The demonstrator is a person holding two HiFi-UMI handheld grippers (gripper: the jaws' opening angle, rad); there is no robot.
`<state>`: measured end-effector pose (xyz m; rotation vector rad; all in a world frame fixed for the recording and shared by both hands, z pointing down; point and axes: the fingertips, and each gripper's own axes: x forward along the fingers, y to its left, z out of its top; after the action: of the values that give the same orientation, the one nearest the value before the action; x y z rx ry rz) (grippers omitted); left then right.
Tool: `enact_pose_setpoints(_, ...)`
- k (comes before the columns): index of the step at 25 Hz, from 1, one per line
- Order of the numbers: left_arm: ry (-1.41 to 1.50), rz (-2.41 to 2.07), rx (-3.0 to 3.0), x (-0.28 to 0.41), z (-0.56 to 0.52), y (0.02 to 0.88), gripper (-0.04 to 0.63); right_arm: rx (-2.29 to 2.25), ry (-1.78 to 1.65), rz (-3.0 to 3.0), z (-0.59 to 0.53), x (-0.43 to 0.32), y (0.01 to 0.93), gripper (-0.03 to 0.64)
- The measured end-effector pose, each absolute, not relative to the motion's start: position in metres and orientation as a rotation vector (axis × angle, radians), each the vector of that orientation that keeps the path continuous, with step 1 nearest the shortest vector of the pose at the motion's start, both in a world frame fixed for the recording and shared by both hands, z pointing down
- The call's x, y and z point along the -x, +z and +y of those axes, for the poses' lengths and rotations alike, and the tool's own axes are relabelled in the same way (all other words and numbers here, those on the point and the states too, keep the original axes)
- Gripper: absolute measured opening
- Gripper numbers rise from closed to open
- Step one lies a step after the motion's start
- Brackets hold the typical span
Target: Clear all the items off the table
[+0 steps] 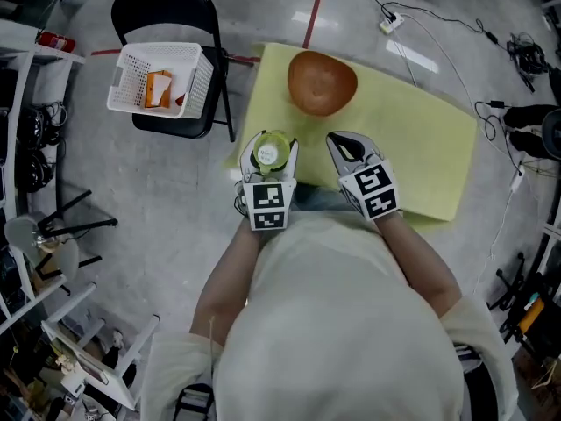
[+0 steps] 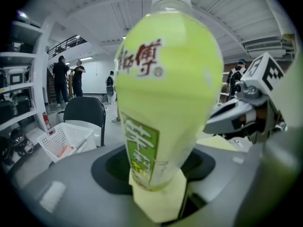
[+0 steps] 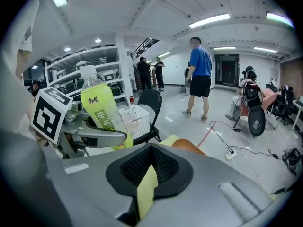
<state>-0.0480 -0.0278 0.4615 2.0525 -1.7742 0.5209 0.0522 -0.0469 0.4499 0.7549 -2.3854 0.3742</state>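
The bottle (image 2: 165,93) is clamped low on its body between the fingers (image 3: 94,137) of the left gripper (image 1: 272,140), which stand partly open around it, and is held in the air over the near left edge of the desk (image 1: 421,147). The right gripper (image 1: 338,139), just beside it, has its fingers (image 1: 352,150) fully closed on nothing. A bowl (image 1: 322,82) sits at the desk's far side; a basket (image 1: 131,68) rests on a chair (image 1: 162,3) to the left.

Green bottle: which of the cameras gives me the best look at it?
The left gripper view: the green bottle fills it, label facing, gripped low down. The head view shows only its top; the right gripper view shows it small, at left.
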Motion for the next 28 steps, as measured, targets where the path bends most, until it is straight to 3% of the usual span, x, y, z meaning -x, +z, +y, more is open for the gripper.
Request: enact_pose_setpoints(28, 0.481, -1.829, -1.997, 0.145, -0.055, 0.439, 0.272, -0.729, 0.346, -2.41, -0.072, 0.037, 0.433, 0.0)
